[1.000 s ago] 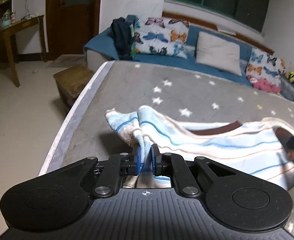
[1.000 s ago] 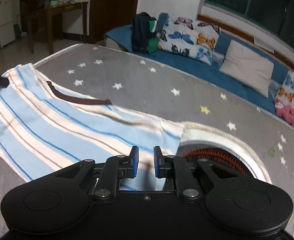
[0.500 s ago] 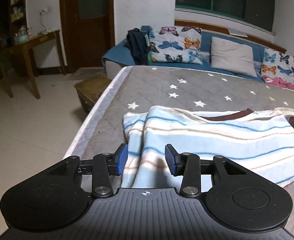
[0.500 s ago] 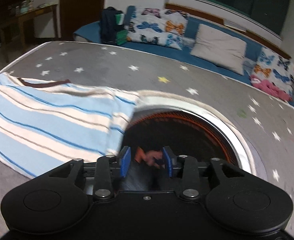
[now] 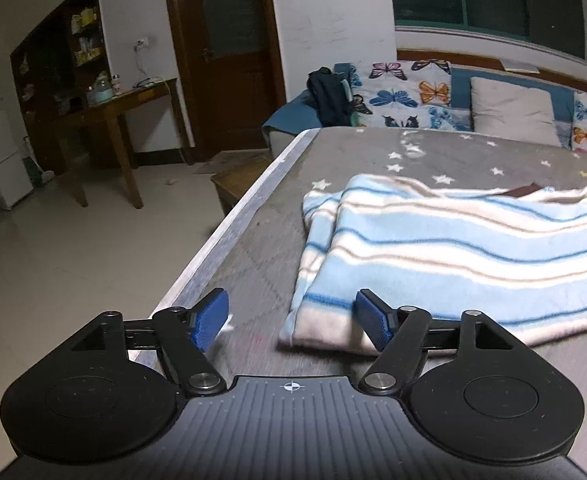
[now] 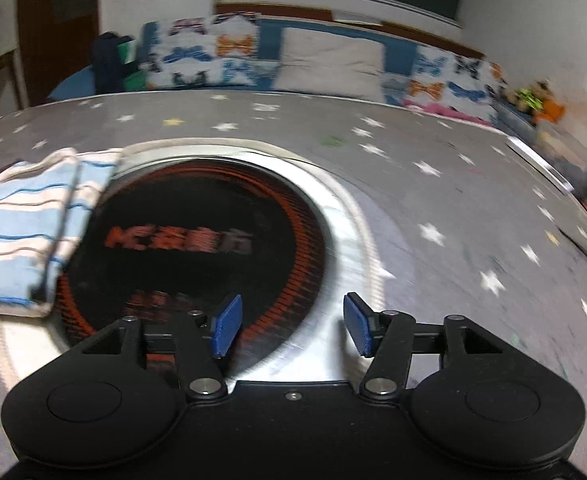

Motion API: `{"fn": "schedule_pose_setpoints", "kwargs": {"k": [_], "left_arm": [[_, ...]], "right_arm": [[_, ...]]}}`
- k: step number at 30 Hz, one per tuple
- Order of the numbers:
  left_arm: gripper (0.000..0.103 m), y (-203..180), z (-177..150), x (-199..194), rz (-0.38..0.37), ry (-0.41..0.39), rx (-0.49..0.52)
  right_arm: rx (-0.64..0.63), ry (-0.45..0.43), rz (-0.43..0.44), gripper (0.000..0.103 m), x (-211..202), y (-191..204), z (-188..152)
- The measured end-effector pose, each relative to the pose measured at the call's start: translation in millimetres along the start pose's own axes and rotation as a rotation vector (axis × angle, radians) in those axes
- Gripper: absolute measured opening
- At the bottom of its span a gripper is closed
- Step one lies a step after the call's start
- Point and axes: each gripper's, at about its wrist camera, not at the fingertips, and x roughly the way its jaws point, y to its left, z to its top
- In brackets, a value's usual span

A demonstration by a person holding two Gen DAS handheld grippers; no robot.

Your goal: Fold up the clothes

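Note:
A light blue, white and tan striped garment (image 5: pixel 453 248) lies folded on the grey star-patterned table (image 5: pixel 261 248). It also shows at the left of the right wrist view (image 6: pixel 21 232). My left gripper (image 5: pixel 291 320) is open and empty, just off the garment's near left corner. My right gripper (image 6: pixel 289 326) is open and empty above a round black and orange cooktop (image 6: pixel 197 240) set in the table, to the right of the garment.
The table's left edge (image 5: pixel 213 248) drops to a tiled floor (image 5: pixel 73 248). A sofa with butterfly cushions (image 5: pixel 405 96) runs behind the table. A wooden side table (image 5: pixel 113 112) and a door (image 5: pixel 229 52) stand at the far left.
My left gripper let go of the garment's corner, opened wide and pulled back. My right gripper opened and swung right from the garment to over the round cooktop.

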Motion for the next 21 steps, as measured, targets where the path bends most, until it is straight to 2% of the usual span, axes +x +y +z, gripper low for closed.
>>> {"fn": "schedule_pose_setpoints", "kwargs": {"k": [9, 16, 21], "left_arm": [[0.081, -1, -17, 2, 0.036, 0.003, -0.015], [0.084, 4, -17, 4, 0.022, 0.010, -0.041], [0.088, 6, -18, 5, 0.025, 0.022, -0.052]], "right_arm": [[0.077, -0.023, -0.037, 0.069, 2, -29, -10], [0.096, -0.036, -0.062, 0.070, 5, -42, -15], [0.109, -0.045, -0.080, 0.077, 7, -52, -18]]}}
